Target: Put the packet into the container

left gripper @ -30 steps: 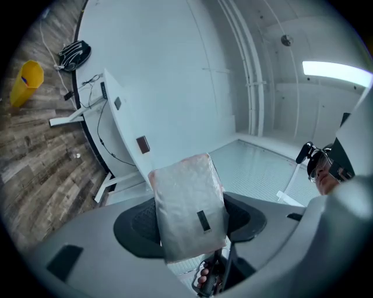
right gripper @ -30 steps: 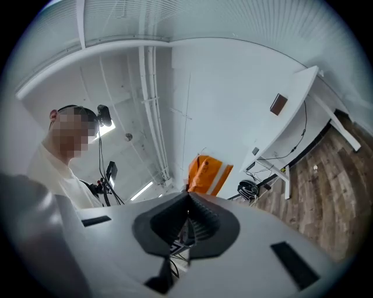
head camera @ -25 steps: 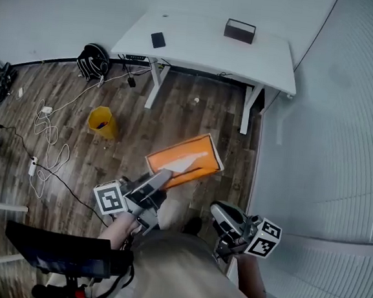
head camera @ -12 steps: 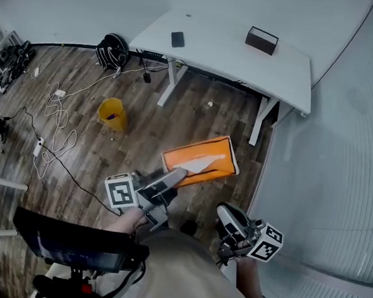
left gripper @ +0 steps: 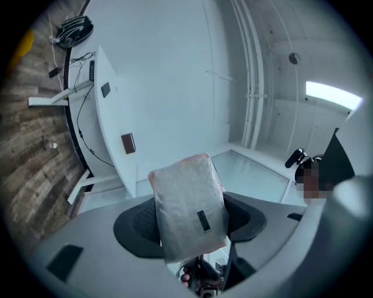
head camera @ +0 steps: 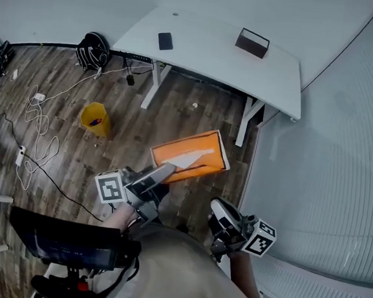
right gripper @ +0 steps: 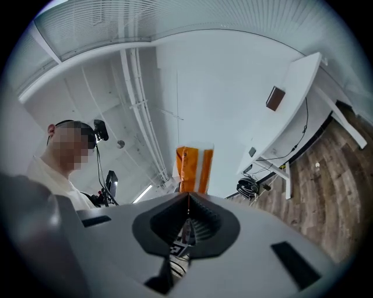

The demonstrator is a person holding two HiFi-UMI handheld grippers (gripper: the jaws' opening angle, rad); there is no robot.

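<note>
Desk [head camera: 208, 46] is well ahead of left gripper [head camera: 166, 170], clamped on packet [head camera: 189, 157]; right gripper [head camera: 217, 209] closed, empty; container [head camera: 252, 43] not reached yet.

Open air is left between the orange-and-white flat packet [head camera: 189, 157] and the white bench [head camera: 207, 56]. Its top is taken up only by a small black flat device [head camera: 165, 41] and a dark brown rectangular box [head camera: 252, 43], well apart. The right side is closed by a ribbed white wall [head camera: 328, 157].

Left gripper [head camera: 162, 173] jaws clamp the packet [head camera: 192, 155]; right gripper [head camera: 217, 208] jaws closed, empty.
</note>
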